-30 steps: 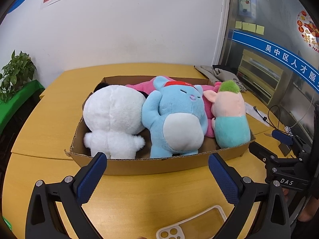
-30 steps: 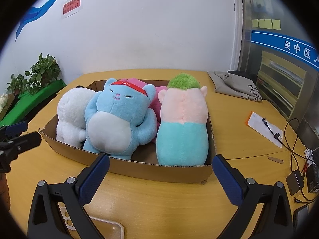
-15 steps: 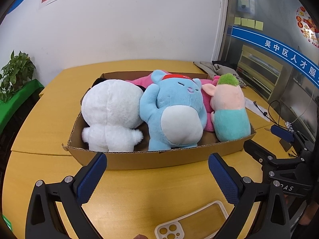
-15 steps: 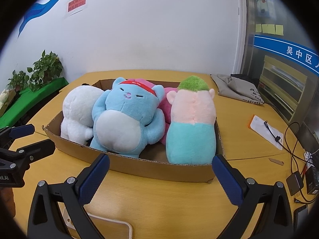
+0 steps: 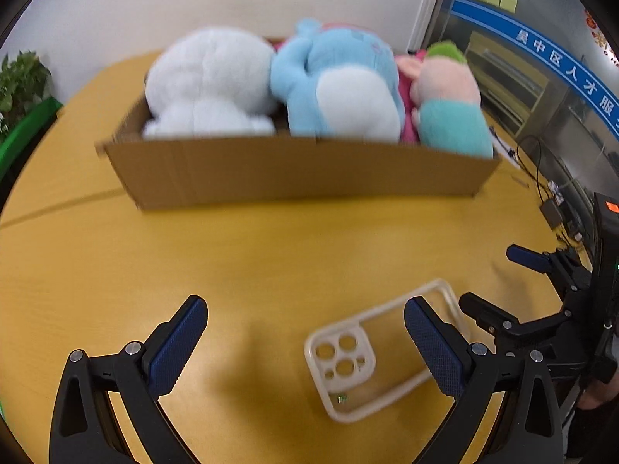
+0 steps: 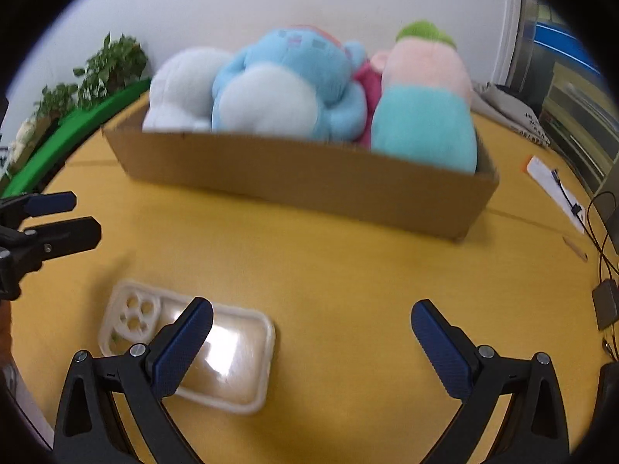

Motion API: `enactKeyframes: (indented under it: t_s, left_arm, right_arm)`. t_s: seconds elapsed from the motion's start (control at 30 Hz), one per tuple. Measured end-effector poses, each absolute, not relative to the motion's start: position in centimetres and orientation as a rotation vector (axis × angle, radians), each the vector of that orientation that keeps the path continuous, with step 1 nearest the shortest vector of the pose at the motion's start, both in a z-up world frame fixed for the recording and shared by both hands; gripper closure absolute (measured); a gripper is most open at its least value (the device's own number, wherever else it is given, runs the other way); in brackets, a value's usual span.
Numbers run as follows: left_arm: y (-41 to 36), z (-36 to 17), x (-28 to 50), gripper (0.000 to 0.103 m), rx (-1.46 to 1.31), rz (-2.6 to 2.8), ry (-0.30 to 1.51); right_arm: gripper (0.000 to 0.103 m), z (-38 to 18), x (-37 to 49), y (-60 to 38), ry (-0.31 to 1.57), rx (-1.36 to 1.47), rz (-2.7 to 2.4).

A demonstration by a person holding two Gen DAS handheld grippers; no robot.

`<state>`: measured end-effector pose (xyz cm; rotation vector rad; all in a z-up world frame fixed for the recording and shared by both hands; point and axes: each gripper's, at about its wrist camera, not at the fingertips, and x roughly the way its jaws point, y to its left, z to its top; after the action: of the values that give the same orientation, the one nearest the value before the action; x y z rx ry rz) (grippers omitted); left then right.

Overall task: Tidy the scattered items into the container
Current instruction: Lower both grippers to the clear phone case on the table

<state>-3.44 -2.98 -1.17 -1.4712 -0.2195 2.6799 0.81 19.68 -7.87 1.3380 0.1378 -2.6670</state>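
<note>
A cardboard box (image 5: 301,172) (image 6: 309,178) on the yellow table holds a white plush (image 5: 209,81) (image 6: 182,85), a blue plush (image 5: 340,81) (image 6: 286,85), a pink plush (image 6: 365,77) and a pink-and-teal plush with green hair (image 5: 448,104) (image 6: 423,104). A clear phone case (image 5: 383,352) (image 6: 185,344) lies on the table in front of the box. My left gripper (image 5: 305,342) is open and empty, low over the table, its right finger over the case. My right gripper (image 6: 311,342) is open and empty; its left finger overlaps the case.
Potted plants on a green ledge (image 6: 96,77) stand at the left. A grey cloth (image 6: 506,112), a paper with a cable (image 6: 557,189) and adapters (image 6: 605,303) lie on the table's right side. A white wall is behind the box.
Both grippers have dropped low and drawn back from the box. The phone case is now fully in view between them. The box and plush toys have not moved.
</note>
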Motion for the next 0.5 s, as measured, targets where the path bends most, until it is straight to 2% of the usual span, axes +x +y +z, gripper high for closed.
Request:
enactKeyframes:
  t_s: [0.07, 0.17, 0.23, 0.27, 0.33, 0.37, 0.4, 0.47, 0.5]
  left_arm:
    - [-3.0, -2.4, -3.1, 0.000, -1.518, 2.634, -0.268]
    - [-3.4, -4.1, -3.0, 0.004, -1.590, 2.566, -0.381]
    - [-3.3, -4.5, -2.9, 0.015, -1.622, 2.556, -0.394]
    - [-3.1, -4.8, -2.9, 0.028, -1.640, 2.545, -0.391]
    - [-2.7, -4.8, -2.7, 0.039, -1.641, 2.557, -0.357]
    - [-2.5, -4.8, -2.7, 0.054, -1.642, 2.551, -0.352]
    - [-2.3, -4.8, -2.6, 0.073, -1.644, 2.541, -0.355]
    - [-2.2, -4.9, -2.8, 0.086, -1.651, 2.542, -0.345]
    - [-2.2, -4.9, -2.8, 0.088, -1.658, 2.554, -0.327]
  right_arm:
    - [0.002, -8.8, 1.3, 19.6, 0.140, 1.376, -2.638]
    - [0.011, -9.8, 1.8, 19.1, 0.163, 1.417, -2.595]
    - [0.025, -10.3, 2.1, 18.8, 0.177, 1.429, -2.574]
    - [0.029, -10.5, 2.2, 18.6, 0.183, 1.437, -2.560]
    - [0.038, -10.5, 2.4, 18.5, 0.169, 1.426, -2.544]
    - [0.041, -10.5, 2.5, 18.4, 0.167, 1.421, -2.537]
    - [0.048, -10.4, 2.7, 18.3, 0.172, 1.412, -2.529]
    - [0.063, -10.1, 2.9, 17.8, 0.177, 1.394, -2.510]
    - [0.079, -10.0, 3.0, 17.6, 0.173, 1.387, -2.495]
